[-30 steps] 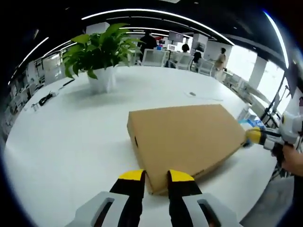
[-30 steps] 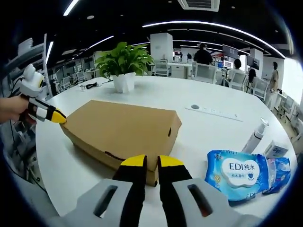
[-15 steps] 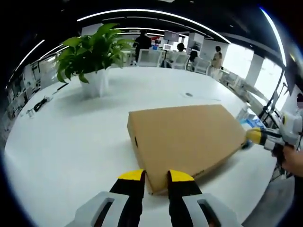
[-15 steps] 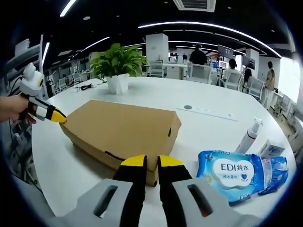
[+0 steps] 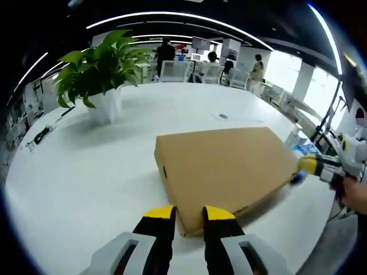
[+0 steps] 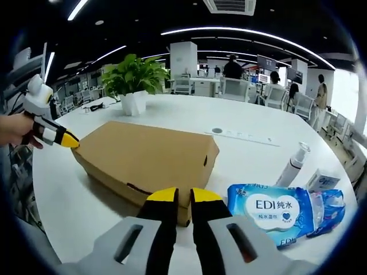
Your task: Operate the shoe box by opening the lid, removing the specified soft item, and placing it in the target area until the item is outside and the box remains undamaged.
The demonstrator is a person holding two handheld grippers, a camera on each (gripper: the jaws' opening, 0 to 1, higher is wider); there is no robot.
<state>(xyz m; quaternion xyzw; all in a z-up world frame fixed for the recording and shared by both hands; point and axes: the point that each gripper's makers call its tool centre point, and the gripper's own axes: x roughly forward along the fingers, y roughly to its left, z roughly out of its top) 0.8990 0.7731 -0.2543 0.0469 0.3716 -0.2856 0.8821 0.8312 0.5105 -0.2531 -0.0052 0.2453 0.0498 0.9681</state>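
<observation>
Nothing has moved: both nearly closed tools, left tool (image 5: 189, 213) and right tool (image 6: 178, 196), touch opposite shoe box (image 5: 226, 169) corners.

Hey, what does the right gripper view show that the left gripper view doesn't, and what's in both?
Right gripper view alone: a blue pack of wet wipes with EDI printed on it, a white pump bottle and a small carton, all on the white table beside the box. Left gripper view alone: the right gripper at the box's far corner, coming in from the right. Shared: the closed cardboard shoe box, the potted plant, and each view's own yellow-tipped jaws set close together at a near corner of the box.
</observation>
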